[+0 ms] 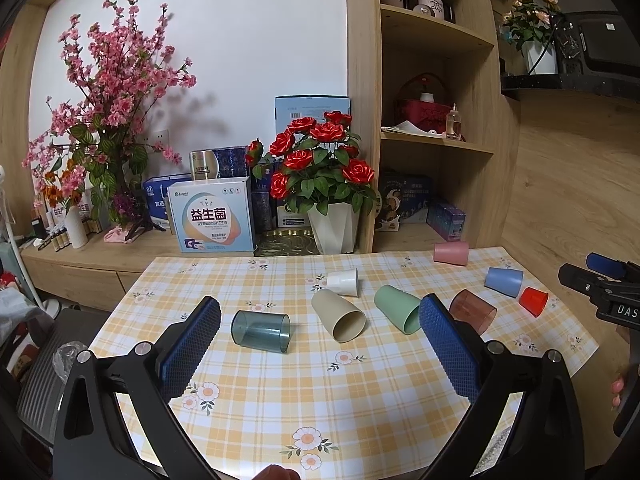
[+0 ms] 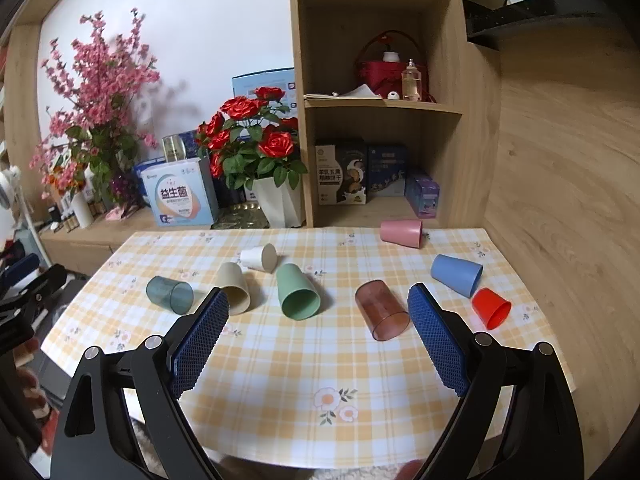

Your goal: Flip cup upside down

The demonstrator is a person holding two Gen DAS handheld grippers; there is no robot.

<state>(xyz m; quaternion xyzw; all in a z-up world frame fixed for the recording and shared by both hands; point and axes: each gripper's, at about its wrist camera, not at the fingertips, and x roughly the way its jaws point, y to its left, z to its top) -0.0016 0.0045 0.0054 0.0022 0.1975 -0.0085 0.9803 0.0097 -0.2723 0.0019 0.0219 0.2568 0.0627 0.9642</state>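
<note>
Several cups lie on their sides on a yellow checked table (image 1: 280, 400): a clear blue-grey cup (image 1: 261, 331), a beige cup (image 1: 338, 315), a small white cup (image 1: 343, 281), a green cup (image 1: 396, 308), a clear brown cup (image 1: 472, 312), a blue cup (image 1: 504, 281), a red cup (image 1: 533, 300) and a pink cup (image 1: 451, 253). My left gripper (image 1: 320, 312) is open and empty above the near table. My right gripper (image 2: 319, 300) is open and empty, with the green cup (image 2: 299, 291) and brown cup (image 2: 382, 311) ahead between its fingers.
A white pot of red roses (image 1: 320, 184) and boxes (image 1: 212, 220) stand behind the table's far edge. A wooden shelf unit (image 2: 380, 120) rises at the back right. A wooden wall (image 2: 560, 200) bounds the right side. The right gripper shows at the right edge of the left wrist view (image 1: 600, 280).
</note>
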